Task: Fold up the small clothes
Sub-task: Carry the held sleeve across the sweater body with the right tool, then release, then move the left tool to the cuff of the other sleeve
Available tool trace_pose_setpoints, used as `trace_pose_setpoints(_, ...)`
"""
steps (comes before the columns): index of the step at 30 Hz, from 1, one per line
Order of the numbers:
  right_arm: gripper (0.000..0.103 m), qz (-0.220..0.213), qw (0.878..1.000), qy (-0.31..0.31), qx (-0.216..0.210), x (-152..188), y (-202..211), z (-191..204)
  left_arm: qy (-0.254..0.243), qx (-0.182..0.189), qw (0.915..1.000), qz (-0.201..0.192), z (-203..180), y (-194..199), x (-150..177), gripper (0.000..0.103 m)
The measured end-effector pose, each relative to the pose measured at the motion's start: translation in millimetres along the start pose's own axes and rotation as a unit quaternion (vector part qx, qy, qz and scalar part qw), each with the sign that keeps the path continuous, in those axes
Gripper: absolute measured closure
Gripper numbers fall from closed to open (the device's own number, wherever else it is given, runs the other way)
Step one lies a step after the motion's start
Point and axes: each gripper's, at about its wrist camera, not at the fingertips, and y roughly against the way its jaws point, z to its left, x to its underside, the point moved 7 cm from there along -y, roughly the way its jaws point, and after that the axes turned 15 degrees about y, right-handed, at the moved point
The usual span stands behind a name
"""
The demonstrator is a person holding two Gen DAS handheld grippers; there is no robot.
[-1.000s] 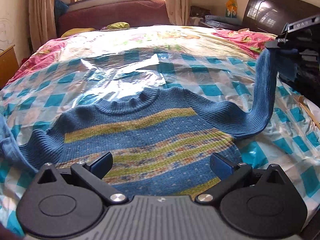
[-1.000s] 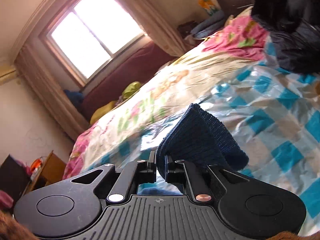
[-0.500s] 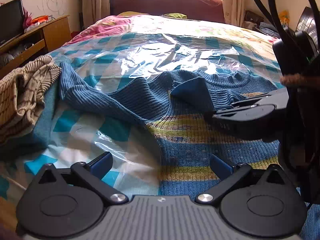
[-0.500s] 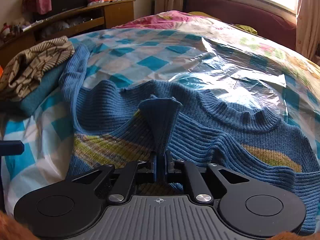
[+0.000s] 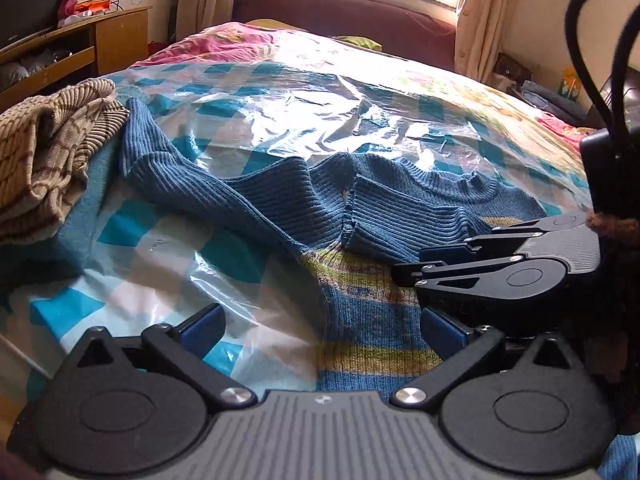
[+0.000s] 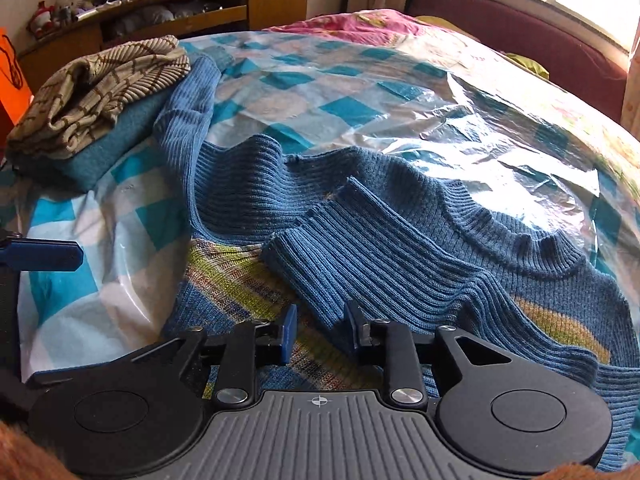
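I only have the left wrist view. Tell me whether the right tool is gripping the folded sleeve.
Observer: No. The right wrist view shows the right tool open. The folded sleeve lies loose across the sweater, with its near edge between the fingers.
Operator: Report the shoulder that tool hides from me.
Observer: The sleeve doubles back there, partly covering a yellow stripe.

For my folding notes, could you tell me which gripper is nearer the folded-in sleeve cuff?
Right. The right gripper hangs open just short of the sleeve cuff; the left gripper sits farther back, over the sweater's hem.
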Motion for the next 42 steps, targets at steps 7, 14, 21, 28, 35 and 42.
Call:
trace_pose_setpoints(7, 0.076, -0.02, 0.993, -0.109, 0.05, 25, 40, -59, -0.01, -0.008, 0.9999, -0.007, -2, -1, -1, 0.0)
trace_pose_setpoints(14, 0.076, 0.044, 0.968, -0.19, 0.156, 88, 38, -126, -0.066, 0.002, 0.9967, -0.047, -38, -10, -29, 0.0)
trace_pose_setpoints(21, 0.076, 0.026, 0.949, -0.27, 0.159, 123, 49, -169, -0.103, -0.002, 0.994, -0.037, -79, -79, -51, 0.0)
trace_pose_setpoints(28, 0.067, 0.029, 0.935, -0.306, 0.178, 151, 51, -196, -0.129, -0.06, 0.9897, 0.014, -60, -115, -21, 0.0)
trace_pose_setpoints(35, 0.066, -0.006, 0.953, -0.251, 0.173, 120, 66, -164, -0.104, -0.067, 0.992, 0.026, -47, -94, -19, 0.0)
trace_pose_setpoints(42, 0.066, -0.042, 0.99, -0.122, 0.06, 55, 40, -81, -0.075, -0.065, 0.9944, 0.036, -20, -52, -9, 0.001)
